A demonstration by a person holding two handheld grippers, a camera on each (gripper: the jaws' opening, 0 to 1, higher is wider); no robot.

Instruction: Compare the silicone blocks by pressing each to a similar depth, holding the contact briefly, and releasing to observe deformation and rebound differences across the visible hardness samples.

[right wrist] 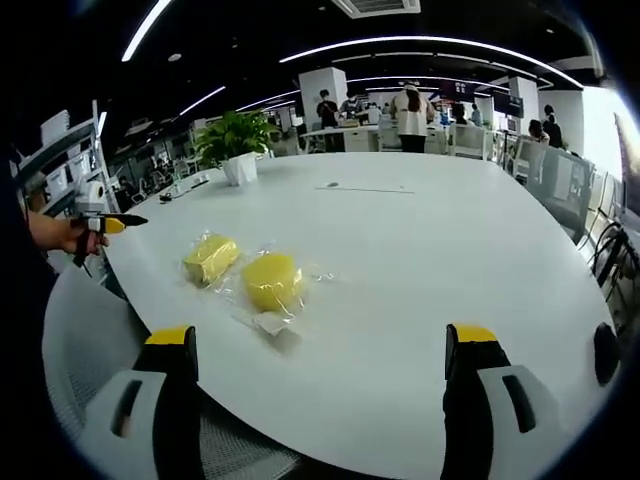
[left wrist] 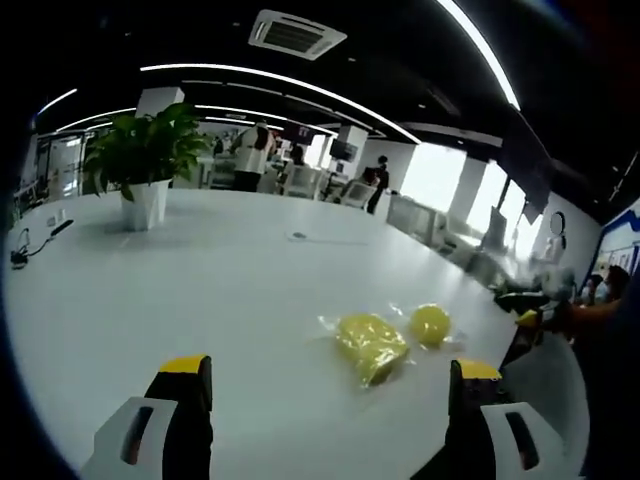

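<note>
In the left gripper view, the left gripper (left wrist: 330, 385) is held low over the wide white table (left wrist: 200, 290), its yellow-tipped jaws spread wide with nothing between them. Ahead of it, the yellow rectangular silicone block in clear wrap (left wrist: 370, 345) and the round yellow silicone block in clear wrap (left wrist: 430, 323) are seen lying just beside each other. A green potted plant in a white pot (left wrist: 148, 165) is set far back. In the right gripper view, the right gripper (right wrist: 320, 365) is poised near the table's edge, jaws likewise parted, both blocks lying ahead, untouched.
</note>
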